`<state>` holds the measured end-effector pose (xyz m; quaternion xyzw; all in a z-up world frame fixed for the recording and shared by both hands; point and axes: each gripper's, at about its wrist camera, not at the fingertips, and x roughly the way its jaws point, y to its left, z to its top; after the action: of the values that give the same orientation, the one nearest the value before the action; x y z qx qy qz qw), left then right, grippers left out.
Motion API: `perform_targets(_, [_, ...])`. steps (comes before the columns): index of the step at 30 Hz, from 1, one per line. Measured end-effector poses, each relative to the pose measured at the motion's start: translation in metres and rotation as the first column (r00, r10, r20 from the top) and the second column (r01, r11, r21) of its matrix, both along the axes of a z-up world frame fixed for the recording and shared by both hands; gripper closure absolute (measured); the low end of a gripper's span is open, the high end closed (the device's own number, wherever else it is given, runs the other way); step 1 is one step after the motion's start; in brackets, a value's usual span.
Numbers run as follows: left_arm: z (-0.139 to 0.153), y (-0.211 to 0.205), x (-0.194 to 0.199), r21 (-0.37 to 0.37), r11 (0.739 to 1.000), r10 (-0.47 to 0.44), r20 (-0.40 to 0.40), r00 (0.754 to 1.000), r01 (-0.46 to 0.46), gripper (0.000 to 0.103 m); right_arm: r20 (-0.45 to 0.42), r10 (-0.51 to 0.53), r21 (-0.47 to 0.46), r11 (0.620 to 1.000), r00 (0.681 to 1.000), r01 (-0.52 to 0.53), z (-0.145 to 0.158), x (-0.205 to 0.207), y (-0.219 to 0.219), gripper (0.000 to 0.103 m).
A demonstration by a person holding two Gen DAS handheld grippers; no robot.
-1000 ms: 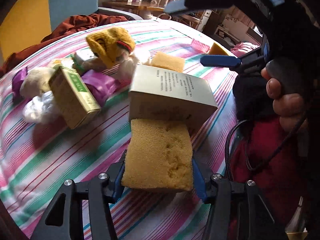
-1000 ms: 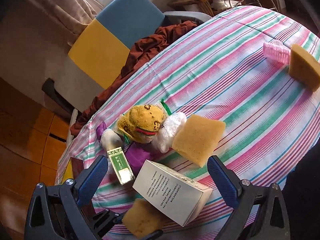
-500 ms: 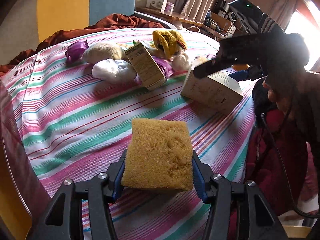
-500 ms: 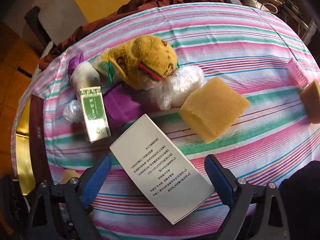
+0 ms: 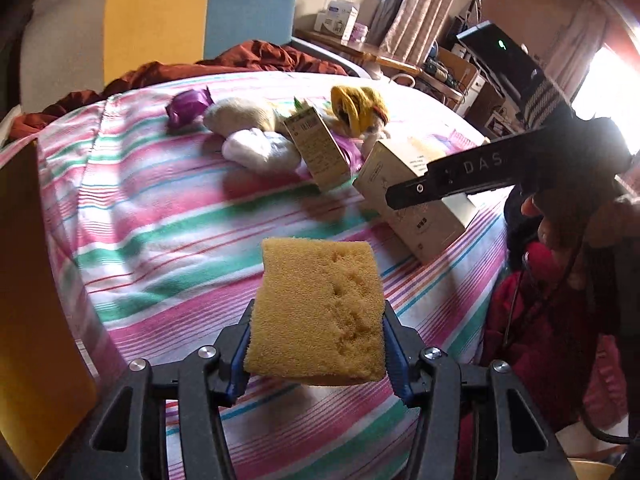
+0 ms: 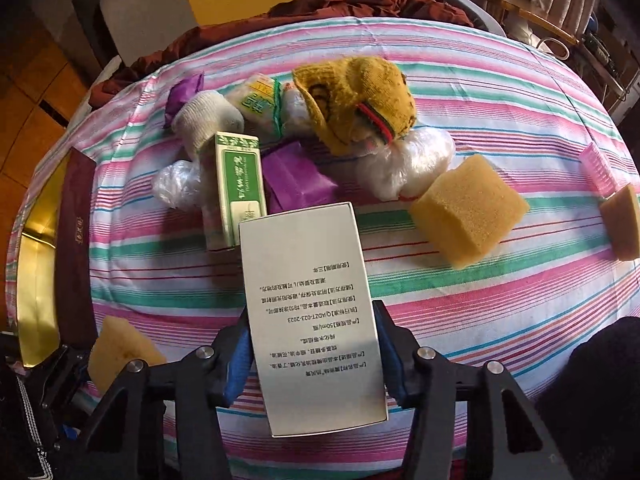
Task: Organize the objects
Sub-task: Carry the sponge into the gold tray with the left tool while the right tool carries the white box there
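My left gripper is shut on a yellow sponge and holds it above the striped tablecloth near its left edge; the sponge also shows in the right wrist view. My right gripper is shut on a white printed box, which lies on the cloth; the box also shows in the left wrist view. Behind it is a pile: a green box, a yellow knit hat, purple packets, white socks and plastic wrap.
A second sponge lies right of the white box, a third sponge and a pink comb at the far right. A dark red and gold box sits at the table's left edge. A yellow and blue chair with brown cloth stands behind.
My right gripper came down over the white box and closed on its sides. My left gripper drew back to the left with the sponge, away from the box.
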<state>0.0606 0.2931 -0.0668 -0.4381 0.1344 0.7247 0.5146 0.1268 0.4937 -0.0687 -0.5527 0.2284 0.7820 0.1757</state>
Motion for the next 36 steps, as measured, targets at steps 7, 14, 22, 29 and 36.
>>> perform_targets(7, [0.036, -0.035, -0.007, 0.066, 0.993, 0.103, -0.047, 0.994, -0.100, 0.047, 0.002, 0.017, 0.042, 0.999, 1.000, -0.017, 0.004, 0.006, -0.004, 0.049])
perform_targets(14, [0.066, -0.106, -0.038, 0.097, 0.940, 0.336, -0.109, 0.935, -0.327, 0.047, 0.005, 0.026, 0.069, 0.997, 1.000, -0.027, 0.000, -0.009, -0.012, 0.049])
perform_targets(22, [0.052, -0.206, -0.087, 0.025, 0.784, 0.617, -0.150, 0.772, -0.621, 0.047, -0.022, 0.055, 0.099, 0.994, 0.998, -0.052, 0.000, -0.020, -0.023, 0.049])
perform_targets(29, [0.018, -0.255, -0.104, -0.072, 0.682, 0.712, -0.165, 0.683, -0.728, 0.046, -0.007, 0.085, 0.125, 0.989, 0.996, -0.084, -0.004, -0.025, -0.032, 0.050])
perform_targets(36, [0.003, -0.264, -0.109, -0.107, 0.643, 0.740, -0.167, 0.651, -0.758, 0.044, -0.004, 0.097, 0.149, 0.984, 0.995, -0.095, -0.006, -0.027, -0.037, 0.051])
